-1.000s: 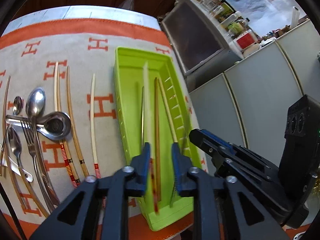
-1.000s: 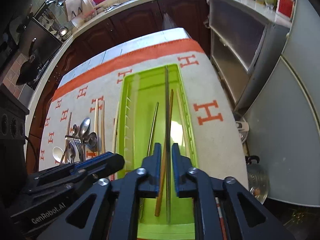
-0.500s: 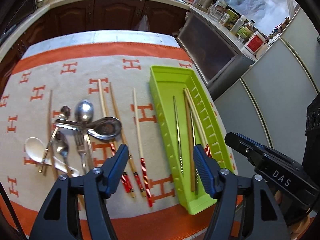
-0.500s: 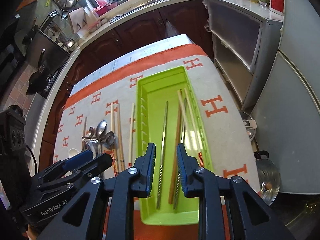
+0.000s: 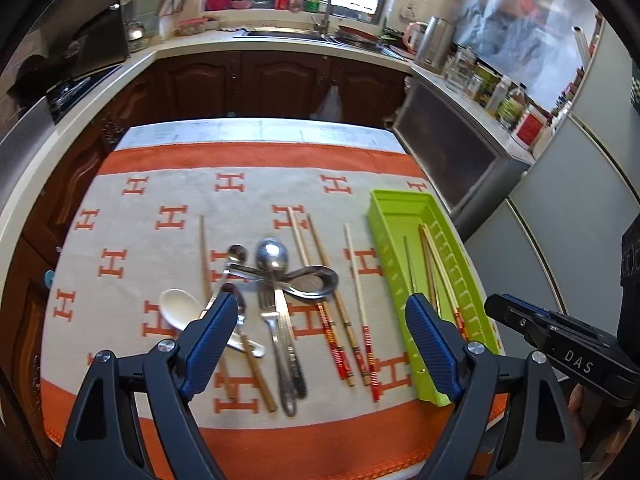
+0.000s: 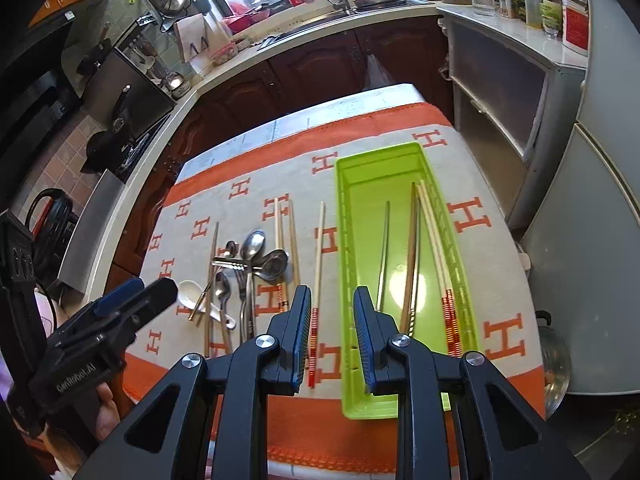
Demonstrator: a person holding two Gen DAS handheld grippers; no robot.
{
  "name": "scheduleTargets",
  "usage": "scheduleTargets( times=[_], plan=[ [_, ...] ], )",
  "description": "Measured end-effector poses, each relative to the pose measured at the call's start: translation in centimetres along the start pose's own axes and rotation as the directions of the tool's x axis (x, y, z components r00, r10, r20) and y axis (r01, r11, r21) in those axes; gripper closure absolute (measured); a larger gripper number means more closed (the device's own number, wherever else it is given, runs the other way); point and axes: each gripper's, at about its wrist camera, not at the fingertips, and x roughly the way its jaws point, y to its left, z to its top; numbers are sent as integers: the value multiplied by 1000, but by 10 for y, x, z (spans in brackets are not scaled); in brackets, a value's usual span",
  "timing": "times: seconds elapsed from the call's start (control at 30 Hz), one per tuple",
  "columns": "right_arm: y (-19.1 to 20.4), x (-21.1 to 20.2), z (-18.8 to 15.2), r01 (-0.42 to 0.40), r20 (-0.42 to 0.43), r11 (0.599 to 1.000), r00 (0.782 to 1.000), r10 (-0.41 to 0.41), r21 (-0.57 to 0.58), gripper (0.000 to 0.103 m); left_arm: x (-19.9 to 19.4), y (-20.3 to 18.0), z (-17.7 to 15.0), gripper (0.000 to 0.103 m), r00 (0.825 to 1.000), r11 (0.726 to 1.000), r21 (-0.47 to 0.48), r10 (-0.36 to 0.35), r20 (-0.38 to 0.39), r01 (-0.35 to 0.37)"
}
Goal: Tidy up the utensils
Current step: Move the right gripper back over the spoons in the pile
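Our left gripper (image 5: 316, 340) hangs above the orange-and-cream cloth (image 5: 168, 184) with its jaws opening wide and nothing between them. Below it we see spoons, a fork (image 5: 269, 320) and a white soup spoon (image 5: 182, 308) heaped together, loose chopsticks (image 5: 362, 304) beside them. Our right gripper (image 6: 331, 338) is slightly parted and empty, over the green tray (image 6: 372, 168), which holds several chopsticks.

A second ago the left gripper (image 5: 318, 336) pinched a chopstick inside the tray (image 5: 386, 216); its jaws are now opening, empty, well above the table. The right gripper (image 6: 332, 336) apparently released its chopsticks (image 6: 410, 252), which lie beyond its slightly parted jaws.
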Motion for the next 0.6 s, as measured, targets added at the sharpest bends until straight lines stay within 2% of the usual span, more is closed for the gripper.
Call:
scheduleTargets(
  times=[0.37, 0.6],
  plan=[
    [43, 30, 5, -40, -71, 997, 997, 36, -62, 81, -29, 59, 10, 17, 989, 991, -61, 124, 78, -119],
    [63, 70, 17, -38, -138, 996, 990, 26, -79, 81, -18, 93, 17, 15, 983, 981, -102, 172, 61, -165]
  ],
)
